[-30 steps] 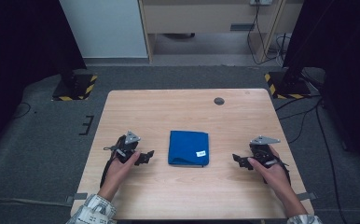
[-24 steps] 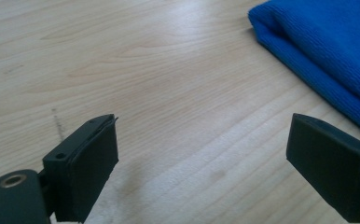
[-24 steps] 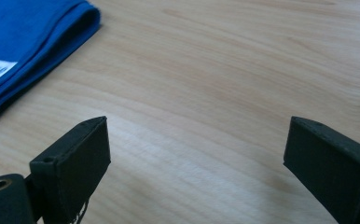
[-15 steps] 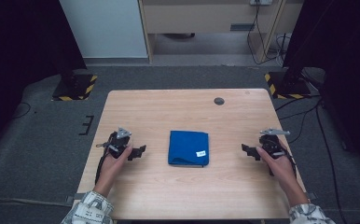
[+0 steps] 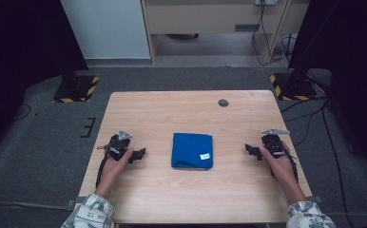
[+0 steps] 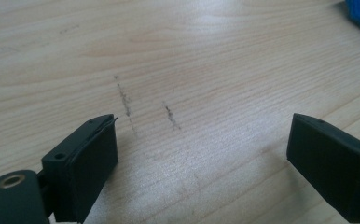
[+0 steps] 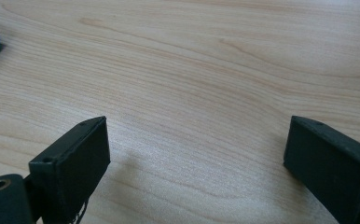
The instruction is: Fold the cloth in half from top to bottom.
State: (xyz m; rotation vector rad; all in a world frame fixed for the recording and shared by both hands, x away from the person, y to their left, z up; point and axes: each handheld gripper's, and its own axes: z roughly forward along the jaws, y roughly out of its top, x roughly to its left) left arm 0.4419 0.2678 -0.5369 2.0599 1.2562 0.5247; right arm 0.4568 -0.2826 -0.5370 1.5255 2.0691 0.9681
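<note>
The folded blue cloth with a small white tag point(image 5: 192, 150) lies flat at the middle of the pale wooden table point(image 5: 172, 107), untouched, with the left gripper point(image 5: 141, 153) and right gripper point(image 5: 249, 150) well apart on either side, both spread wide and empty, so the work looks either finished or unstarted, and any next move calls for reaching inward to the cloth's edges.
</note>
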